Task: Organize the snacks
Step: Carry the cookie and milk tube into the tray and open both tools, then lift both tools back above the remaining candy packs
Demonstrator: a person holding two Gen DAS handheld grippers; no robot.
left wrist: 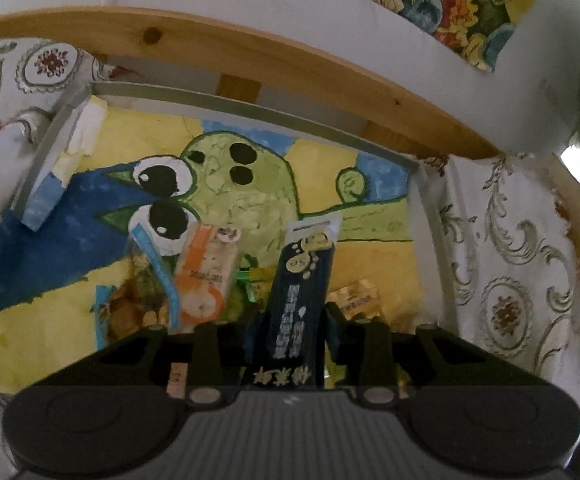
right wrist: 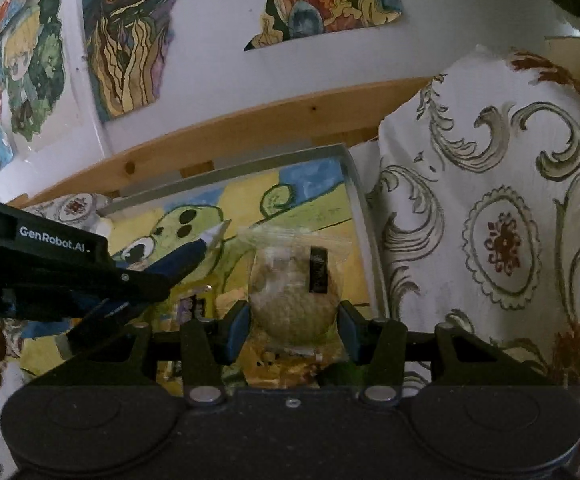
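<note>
My left gripper (left wrist: pixel 296 320) is shut on a long dark blue snack packet (left wrist: pixel 306 276) that stands up between its pads, above a shallow grey-rimmed tray (left wrist: pixel 250 110) whose floor is painted with a green cartoon creature. In the right wrist view the same left gripper (right wrist: pixel 158 284) reaches in from the left, the blue packet (right wrist: pixel 186 258) sticking out of it. My right gripper (right wrist: pixel 294 316) is shut on a clear bag holding a round pale pastry (right wrist: pixel 290 300), over the tray's (right wrist: pixel 226 168) right part.
Several snacks lie in the tray: an orange packet (left wrist: pixel 206 276), a blue-edged clear bag of brown pieces (left wrist: pixel 138 304), a gold wrapper (left wrist: pixel 354 300). Patterned cloth (right wrist: pixel 490 220) covers the table around it. A wooden rail (left wrist: pixel 210 40) and a wall with paintings stand behind.
</note>
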